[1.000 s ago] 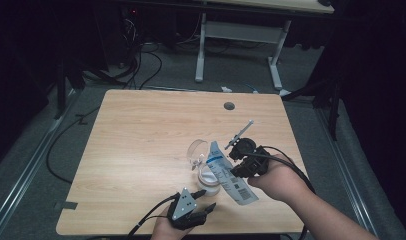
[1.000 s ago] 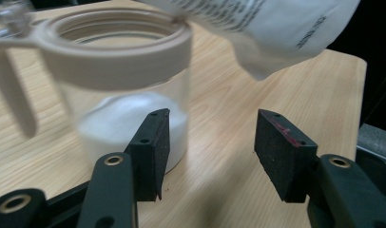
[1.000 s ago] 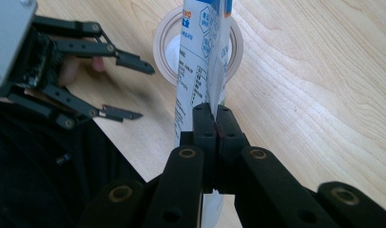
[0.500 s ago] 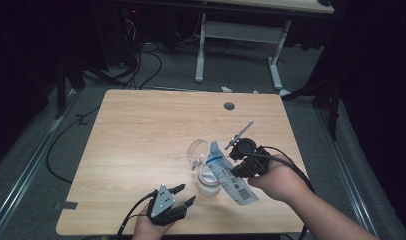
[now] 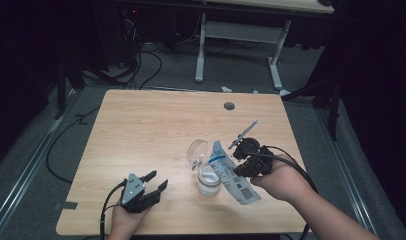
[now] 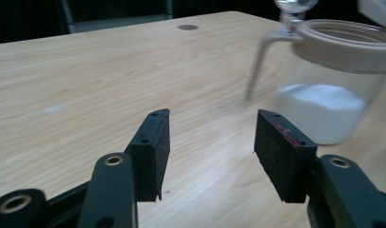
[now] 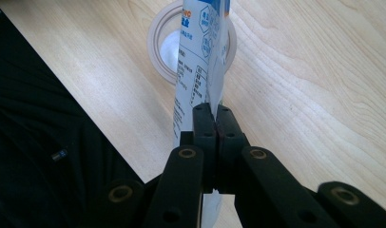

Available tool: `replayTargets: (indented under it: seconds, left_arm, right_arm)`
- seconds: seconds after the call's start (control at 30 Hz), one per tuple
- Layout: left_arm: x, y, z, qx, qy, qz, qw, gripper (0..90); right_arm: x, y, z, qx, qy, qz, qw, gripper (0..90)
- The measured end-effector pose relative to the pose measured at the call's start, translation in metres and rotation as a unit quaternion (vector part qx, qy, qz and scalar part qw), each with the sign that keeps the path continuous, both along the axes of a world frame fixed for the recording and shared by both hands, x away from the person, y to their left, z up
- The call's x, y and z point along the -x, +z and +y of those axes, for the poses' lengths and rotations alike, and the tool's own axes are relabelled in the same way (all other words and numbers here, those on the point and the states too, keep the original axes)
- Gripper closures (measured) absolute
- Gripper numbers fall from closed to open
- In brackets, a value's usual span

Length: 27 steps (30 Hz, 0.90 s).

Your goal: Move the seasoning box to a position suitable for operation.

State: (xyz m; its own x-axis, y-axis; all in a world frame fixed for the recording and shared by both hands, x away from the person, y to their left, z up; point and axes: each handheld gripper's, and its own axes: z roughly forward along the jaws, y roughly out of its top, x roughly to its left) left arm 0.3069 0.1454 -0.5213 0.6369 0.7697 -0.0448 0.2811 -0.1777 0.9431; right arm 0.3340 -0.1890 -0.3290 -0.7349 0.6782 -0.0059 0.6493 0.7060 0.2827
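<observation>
white powder already sits in the bottom of the glass jar [image 5: 209,181] on the worktop [image 5: 156,130], its hinged lid [image 5: 197,152] open. the right gripper [image 5: 239,169], jaws pressed together, pinches the pouch [image 5: 231,172] tilted over its mouth. the left gripper [image 5: 156,181] is spread and empty nearby. pouring seems underway; closing the lid remains.

Right gripper [image 7: 215,111] clamping printed pouch [image 7: 200,61], above open jar [image 7: 158,45]

Dim room, lit tabletop; nearby jar [image 6: 331,80] blurred.
</observation>
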Motion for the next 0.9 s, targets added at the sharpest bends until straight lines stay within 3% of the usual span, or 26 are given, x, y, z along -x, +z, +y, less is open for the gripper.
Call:
replayTargets:
  seconds: [0.17, 0.43, 0.73, 0.83, 0.87, 0.9]
  left_arm:
    - [-0.003, 0.001, 0.013, 0.012, 0.017, 0.002, 0.9998, 46.9]
    - [-0.003, 0.001, 0.013, 0.015, 0.014, 0.003, 0.9998, 46.9]
    - [-0.003, 0.001, 0.014, 0.017, 0.014, 0.006, 0.9997, 46.9]
    - [-0.004, 0.002, 0.016, 0.019, 0.016, 0.006, 0.9997, 46.9]
    - [-0.004, 0.002, 0.017, 0.021, 0.019, 0.004, 0.9996, 46.9]
    - [-0.004, 0.002, 0.018, 0.021, 0.019, 0.007, 0.9996, 46.9]
  right_arm:
    - [-0.002, 0.001, -0.005, 0.002, -0.004, -0.004, 1.0000, 89.7]
    - [-0.009, 0.002, -0.017, 0.008, -0.028, -0.013, 0.9995, 89.7]
    - [-0.024, -0.007, -0.037, 0.017, -0.057, -0.019, 0.9981, 89.7]
    - [-0.030, -0.013, -0.044, 0.019, -0.068, -0.016, 0.9974, 89.7]
    - [-0.030, -0.014, -0.045, 0.019, -0.086, -0.008, 0.9961, 89.7]
    - [-0.032, -0.017, -0.047, 0.022, -0.082, -0.010, 0.9963, 89.7]
